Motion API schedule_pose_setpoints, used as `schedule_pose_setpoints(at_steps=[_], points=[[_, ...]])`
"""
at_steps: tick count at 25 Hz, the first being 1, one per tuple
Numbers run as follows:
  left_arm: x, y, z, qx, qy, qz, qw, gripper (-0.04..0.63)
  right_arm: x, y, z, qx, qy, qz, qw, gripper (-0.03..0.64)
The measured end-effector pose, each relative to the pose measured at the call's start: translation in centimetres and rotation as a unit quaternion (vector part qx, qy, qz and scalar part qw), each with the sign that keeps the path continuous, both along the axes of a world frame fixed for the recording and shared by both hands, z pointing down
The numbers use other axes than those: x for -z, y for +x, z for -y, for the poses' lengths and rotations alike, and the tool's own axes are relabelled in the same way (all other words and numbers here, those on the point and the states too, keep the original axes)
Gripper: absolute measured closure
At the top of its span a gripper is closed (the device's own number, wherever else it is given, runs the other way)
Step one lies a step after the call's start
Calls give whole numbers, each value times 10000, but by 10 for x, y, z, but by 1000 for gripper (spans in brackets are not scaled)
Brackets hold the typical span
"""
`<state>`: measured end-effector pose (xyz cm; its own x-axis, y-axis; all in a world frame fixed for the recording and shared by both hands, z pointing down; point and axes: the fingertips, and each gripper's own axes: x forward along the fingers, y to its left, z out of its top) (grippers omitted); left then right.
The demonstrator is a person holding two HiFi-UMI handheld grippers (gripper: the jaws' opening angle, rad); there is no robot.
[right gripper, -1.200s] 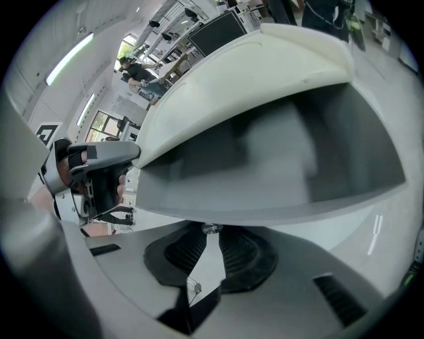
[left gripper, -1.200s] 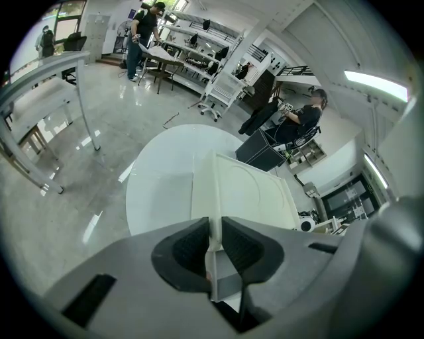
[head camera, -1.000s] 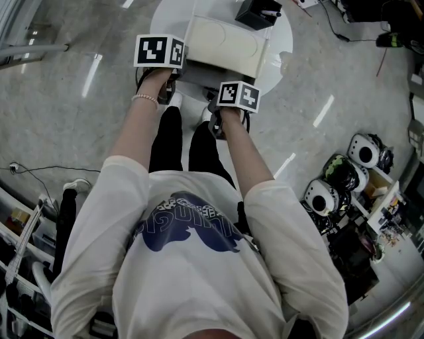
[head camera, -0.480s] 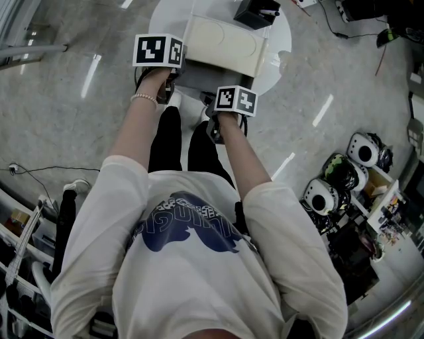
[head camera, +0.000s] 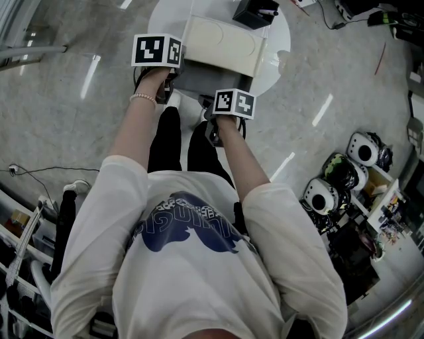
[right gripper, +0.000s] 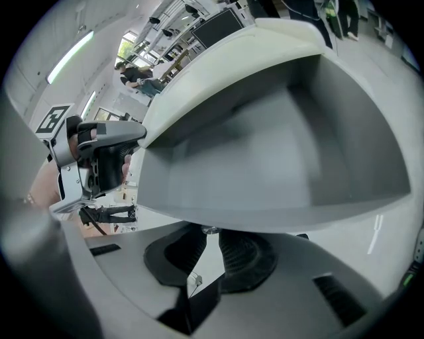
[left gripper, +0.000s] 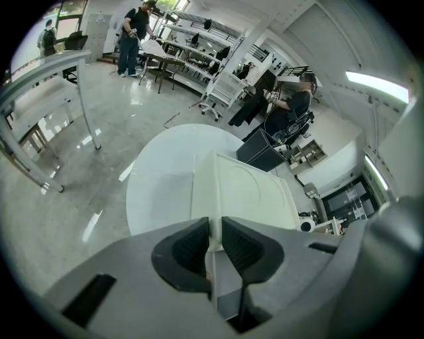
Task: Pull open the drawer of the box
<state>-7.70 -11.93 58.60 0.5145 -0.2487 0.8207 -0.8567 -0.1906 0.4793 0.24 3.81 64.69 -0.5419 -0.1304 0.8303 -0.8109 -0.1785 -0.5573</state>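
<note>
A white box (head camera: 222, 41) stands on a round white table (head camera: 278, 63). Its grey drawer (right gripper: 278, 152) is pulled out toward me, and its hollow inside shows in the right gripper view. My right gripper (right gripper: 211, 242) is shut on the small knob (right gripper: 209, 230) under the drawer's front rim. My left gripper (left gripper: 214, 233) is shut on the near edge of the box's left wall (left gripper: 202, 185). In the head view the marker cubes (head camera: 158, 51) (head camera: 233, 102) hide both pairs of jaws.
A black case (head camera: 255, 12) sits on the table behind the box. The person's legs and white shoes (head camera: 177, 99) are right below the table's near edge. Helmets and shelves (head camera: 344, 175) crowd the floor at right. People work at benches (left gripper: 136, 30) far off.
The right gripper has drawn back slightly toward the person, bringing the drawer a little further out. The left gripper has stayed on the box.
</note>
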Motion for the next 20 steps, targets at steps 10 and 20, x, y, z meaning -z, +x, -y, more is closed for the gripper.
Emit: schedule_pose_setpoints(at_steps=[10, 20], points=[[0, 1, 3, 2, -27, -29, 10000, 529, -2, -4, -11, 74, -108, 64, 9999, 563], [-2, 1, 2, 7, -34, -61, 10000, 528, -7, -6, -23, 189, -184, 72, 9996, 563]])
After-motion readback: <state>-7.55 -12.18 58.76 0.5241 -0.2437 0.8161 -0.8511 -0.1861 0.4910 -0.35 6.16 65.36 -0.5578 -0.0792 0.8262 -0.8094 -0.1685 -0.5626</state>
